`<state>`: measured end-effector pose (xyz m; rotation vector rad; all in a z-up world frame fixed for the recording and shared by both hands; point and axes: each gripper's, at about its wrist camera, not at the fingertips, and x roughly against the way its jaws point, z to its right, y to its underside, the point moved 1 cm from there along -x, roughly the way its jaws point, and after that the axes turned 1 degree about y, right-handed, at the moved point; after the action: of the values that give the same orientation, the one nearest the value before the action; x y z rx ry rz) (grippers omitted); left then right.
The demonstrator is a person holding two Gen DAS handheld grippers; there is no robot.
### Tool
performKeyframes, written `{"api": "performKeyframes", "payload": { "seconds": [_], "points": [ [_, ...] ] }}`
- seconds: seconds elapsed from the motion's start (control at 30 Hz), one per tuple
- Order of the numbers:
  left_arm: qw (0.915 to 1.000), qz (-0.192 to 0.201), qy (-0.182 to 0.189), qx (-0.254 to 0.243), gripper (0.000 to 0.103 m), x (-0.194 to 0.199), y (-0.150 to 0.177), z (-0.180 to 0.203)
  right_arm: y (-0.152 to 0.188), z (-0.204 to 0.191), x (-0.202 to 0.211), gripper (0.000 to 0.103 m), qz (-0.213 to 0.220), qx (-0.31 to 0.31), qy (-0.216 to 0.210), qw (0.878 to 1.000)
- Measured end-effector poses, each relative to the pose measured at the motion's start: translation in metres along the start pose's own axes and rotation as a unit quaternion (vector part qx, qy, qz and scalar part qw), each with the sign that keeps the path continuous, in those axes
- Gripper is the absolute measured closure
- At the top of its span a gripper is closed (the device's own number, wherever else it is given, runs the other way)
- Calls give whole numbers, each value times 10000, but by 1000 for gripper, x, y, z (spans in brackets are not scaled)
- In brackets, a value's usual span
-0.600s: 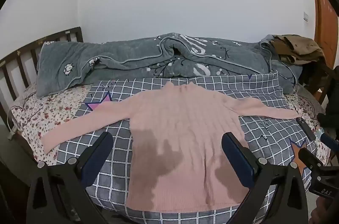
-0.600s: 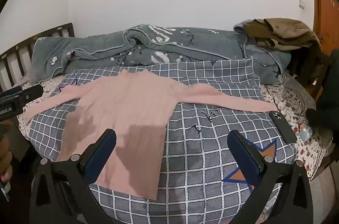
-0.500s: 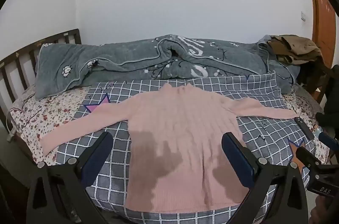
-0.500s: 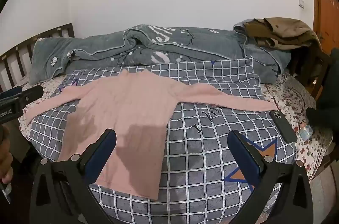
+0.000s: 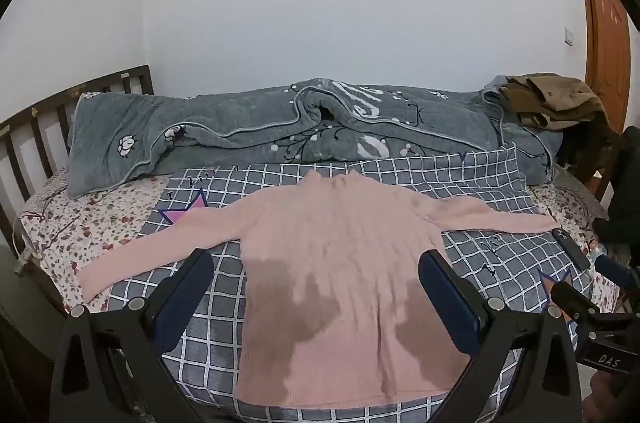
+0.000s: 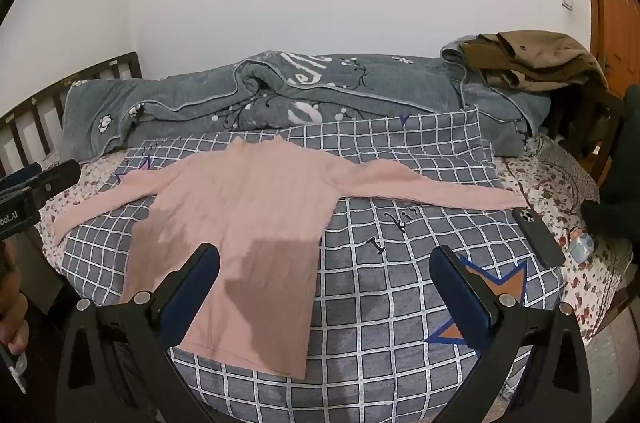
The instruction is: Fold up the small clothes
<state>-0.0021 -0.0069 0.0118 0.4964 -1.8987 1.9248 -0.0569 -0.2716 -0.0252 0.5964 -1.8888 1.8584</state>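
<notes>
Lying flat mid-frame on the checked quilt, sleeves spread, the pink sweater sits beyond and between the left gripper's released fingers, while the right gripper, equally wide, holds nothing.

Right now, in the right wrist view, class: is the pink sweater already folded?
No. The pink sweater lies flat on the checked blanket with both sleeves spread out sideways.

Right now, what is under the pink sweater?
The sweater lies flat on a grey checked cover; its sleeve ends reach the floral sheet. What lies beneath the cover is hidden.
</notes>
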Motion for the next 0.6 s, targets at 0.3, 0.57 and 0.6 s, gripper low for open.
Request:
{"api": "performKeyframes", "payload": {
  "seconds": [0.3, 0.57, 0.6],
  "points": [
    [10000, -38, 45, 80, 0, -1, 0, -1, -3, 5, 1, 0, 17, -68, -9, 10000],
    [9999, -63, 86, 93, 0, -2, 2, 2, -4, 6, 2, 0, 23, -78, -19, 10000],
    [9999, -63, 94, 101, 0, -2, 2, 2, -4, 6, 2, 0, 27, -84, -22, 10000]
  ]
}}
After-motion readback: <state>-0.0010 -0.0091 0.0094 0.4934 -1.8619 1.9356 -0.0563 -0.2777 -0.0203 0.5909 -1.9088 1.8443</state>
